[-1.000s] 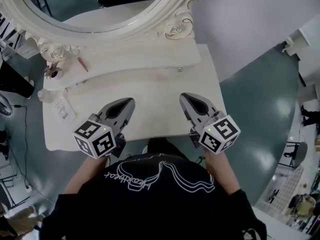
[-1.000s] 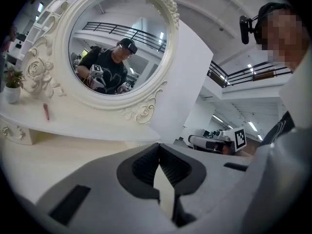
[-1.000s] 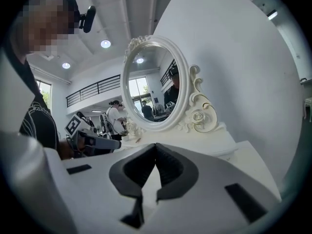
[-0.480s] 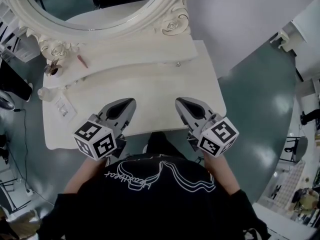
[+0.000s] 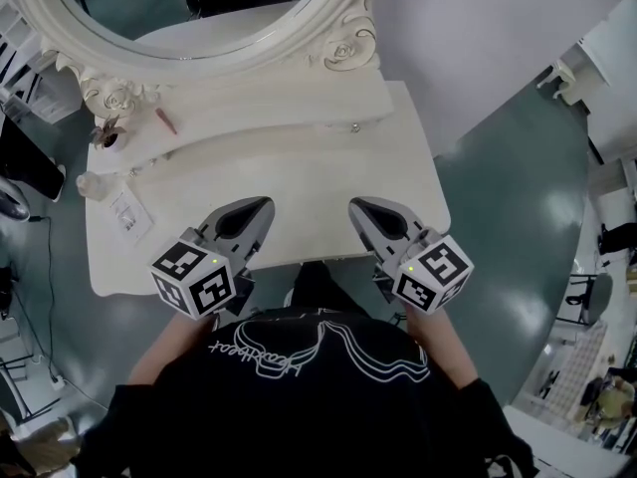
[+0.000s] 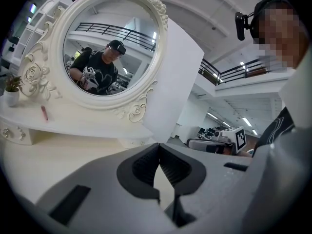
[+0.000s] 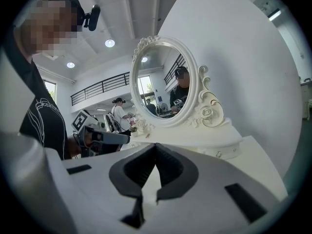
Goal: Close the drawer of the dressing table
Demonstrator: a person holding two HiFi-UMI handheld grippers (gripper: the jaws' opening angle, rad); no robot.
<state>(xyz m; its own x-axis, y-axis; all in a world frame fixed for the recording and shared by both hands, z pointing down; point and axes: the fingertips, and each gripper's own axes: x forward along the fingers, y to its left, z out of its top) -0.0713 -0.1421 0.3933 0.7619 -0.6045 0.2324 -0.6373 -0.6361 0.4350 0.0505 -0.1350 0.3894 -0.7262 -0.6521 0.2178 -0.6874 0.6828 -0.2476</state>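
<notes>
Head view is showing me holding the left gripper (image 5: 261,205) and right gripper (image 5: 358,205) over the table's (image 5: 299,192) near edge, both pinched together and empty. The drawer is hiding beneath that edge, seemingly pushed in, so I am judging only a check remains. The pot (image 5: 107,139) and mirror (image 5: 199,18) are sitting beyond, blocking nothing.

Black white-printed shirt (image 5: 299,406), grey left tool (image 5: 260,208), grey right tool (image 5: 358,207)

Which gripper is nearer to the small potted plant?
Left. The left gripper is in front of the potted plant and to its right; the right gripper is farther right.
</notes>
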